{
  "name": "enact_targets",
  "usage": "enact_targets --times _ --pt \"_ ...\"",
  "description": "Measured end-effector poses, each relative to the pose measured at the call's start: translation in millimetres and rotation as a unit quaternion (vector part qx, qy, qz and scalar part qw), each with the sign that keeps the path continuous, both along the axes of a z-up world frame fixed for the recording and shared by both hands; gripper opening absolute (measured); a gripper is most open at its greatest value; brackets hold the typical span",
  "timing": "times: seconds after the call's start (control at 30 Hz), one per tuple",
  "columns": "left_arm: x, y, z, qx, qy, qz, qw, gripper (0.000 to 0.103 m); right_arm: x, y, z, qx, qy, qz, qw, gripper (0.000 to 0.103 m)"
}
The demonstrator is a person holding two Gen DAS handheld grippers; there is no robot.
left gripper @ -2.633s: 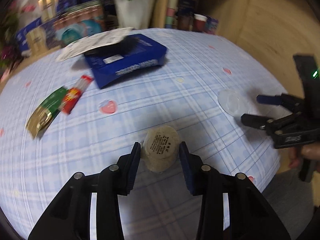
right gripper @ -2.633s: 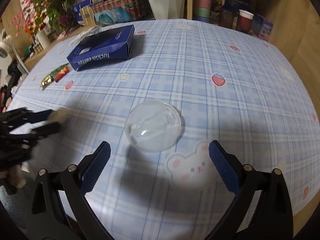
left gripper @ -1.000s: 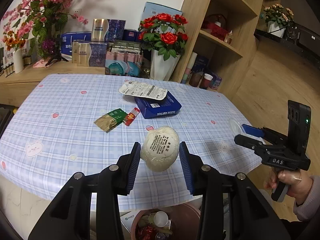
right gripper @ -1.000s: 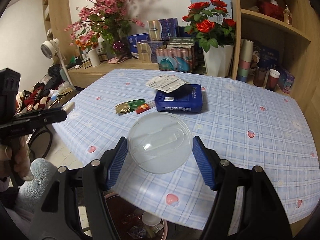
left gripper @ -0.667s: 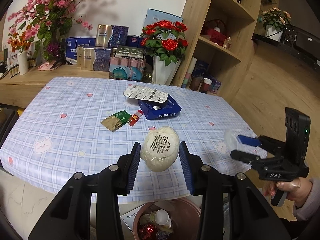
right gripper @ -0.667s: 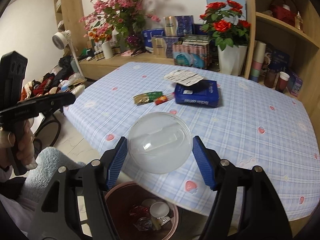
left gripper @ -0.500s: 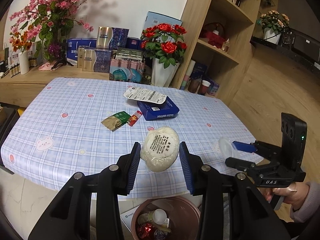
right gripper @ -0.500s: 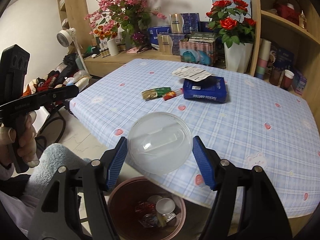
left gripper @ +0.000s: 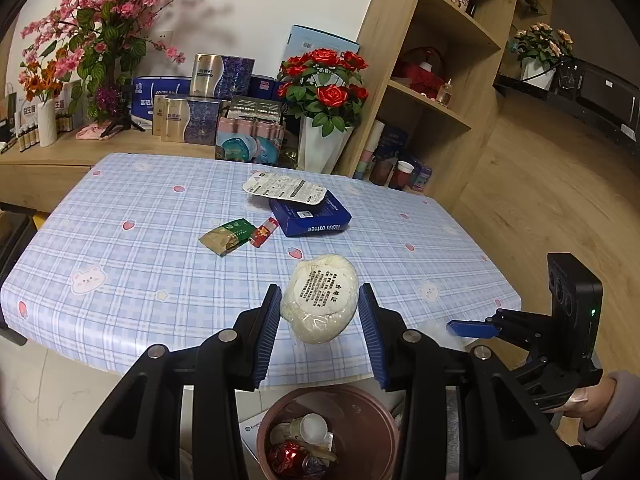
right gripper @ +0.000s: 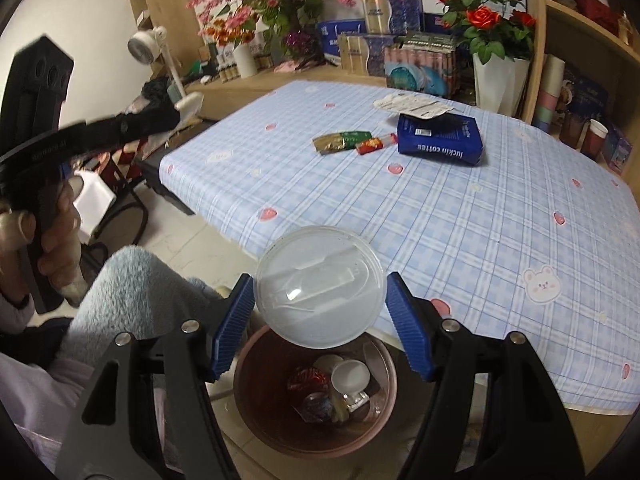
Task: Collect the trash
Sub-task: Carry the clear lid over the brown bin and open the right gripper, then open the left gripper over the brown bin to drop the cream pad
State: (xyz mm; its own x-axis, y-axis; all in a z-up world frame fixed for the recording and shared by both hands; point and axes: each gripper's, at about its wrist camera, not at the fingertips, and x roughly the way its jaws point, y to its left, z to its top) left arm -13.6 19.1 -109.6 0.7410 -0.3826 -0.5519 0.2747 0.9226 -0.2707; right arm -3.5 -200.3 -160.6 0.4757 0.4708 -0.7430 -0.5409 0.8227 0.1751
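Domestic room with wooden shelving; a worktop (left gripper: 160, 240) under a blue checked cloth, a pink bin (right gripper: 384, 364) on the floor at its near edge. The right gripper (right gripper: 320, 316) hangs over the bin with a clear lid (right gripper: 318, 286) between its jaws; the jaws are opening, a gap showing at the right pad, contact on the left not clear. The left gripper (left gripper: 318, 330) hangs just above the bin with its jaws closed on a white bag (left gripper: 320, 300) bearing a round printed label. The bin already contains cups and a red wrapper. Remaining on the worktop: a green sachet (left gripper: 226, 236), a red sachet (left gripper: 264, 232) touching it, a blue box (left gripper: 310, 218) just beside them, and a white packet (left gripper: 284, 188) resting on the box
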Motion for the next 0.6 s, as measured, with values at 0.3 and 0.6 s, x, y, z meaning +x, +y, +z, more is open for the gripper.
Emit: enact_targets --times 0.3,0.6 --pt "-6 -5 -2 -0.006 0.005 -0.017 0.9998 0.039 1 -12 32 0.020 -0.055 -0.042 0.997 0.093" --pt "-11 -13 -8 -0.007 0.012 -0.035 0.9993 0.039 13 -35 42 0.024 -0.073 -0.098 0.992 0.097"
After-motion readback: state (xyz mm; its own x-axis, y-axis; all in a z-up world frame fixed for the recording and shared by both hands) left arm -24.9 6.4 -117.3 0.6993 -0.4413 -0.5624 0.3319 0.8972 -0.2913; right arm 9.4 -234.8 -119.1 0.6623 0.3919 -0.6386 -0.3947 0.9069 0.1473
